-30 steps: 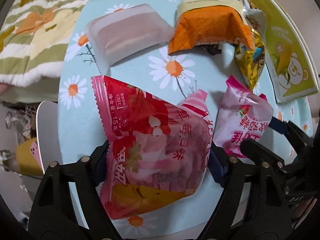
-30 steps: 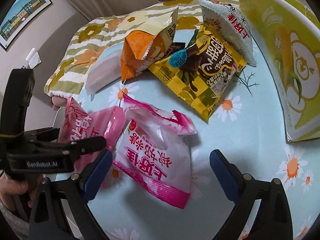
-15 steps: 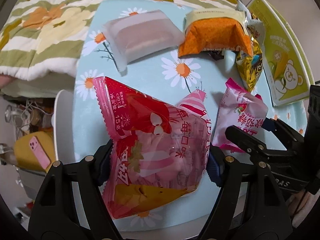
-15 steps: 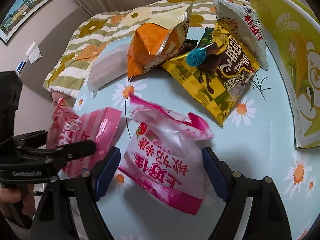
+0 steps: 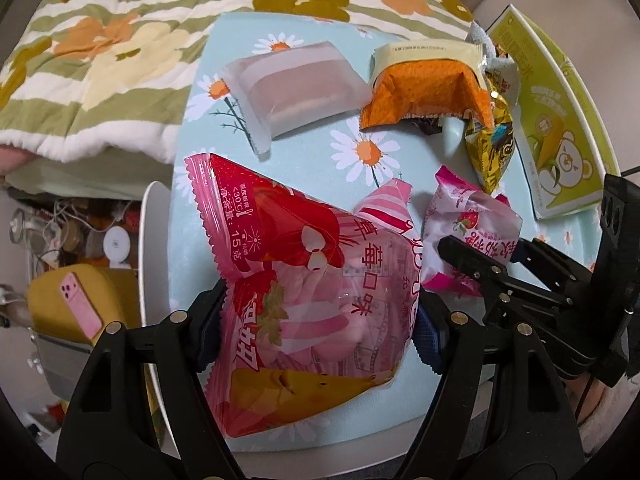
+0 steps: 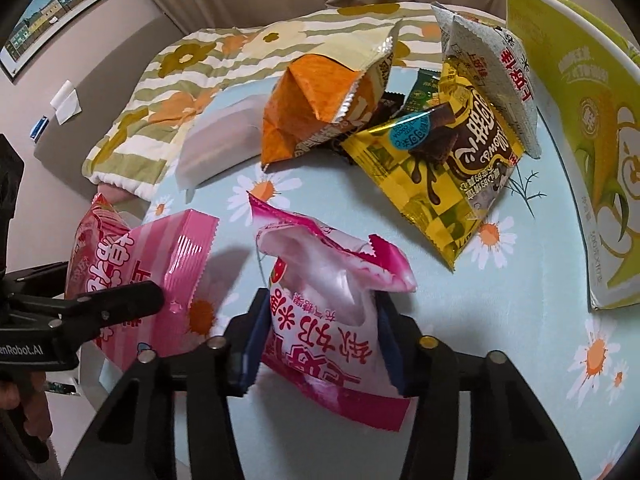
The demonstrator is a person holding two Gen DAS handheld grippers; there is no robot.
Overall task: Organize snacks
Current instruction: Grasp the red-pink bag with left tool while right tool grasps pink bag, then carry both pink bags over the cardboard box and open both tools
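Note:
My left gripper (image 5: 318, 326) is shut on a big red and pink strawberry snack bag (image 5: 304, 280) and holds it above the front left of the daisy-print table (image 5: 400, 152). The bag also shows in the right wrist view (image 6: 140, 280). My right gripper (image 6: 320, 340) is shut on a small pink and white snack packet (image 6: 324, 312), squeezing its sides. That packet lies right of the red bag in the left wrist view (image 5: 468, 232), with the right gripper (image 5: 480, 264) on it.
At the back lie a frosted pale packet (image 5: 296, 80), an orange and cream bag (image 6: 320, 108), a yellow chocolate bag (image 6: 448, 172) and a grey-white packet (image 6: 492, 68). A green bear-print box (image 5: 560, 136) lies right. A floral quilt (image 5: 100, 48) lies behind; a white chair (image 5: 152, 248) stands left.
My right gripper has closed on the small pink and white packet. My left gripper has drawn back and up a little with the red bag still held.

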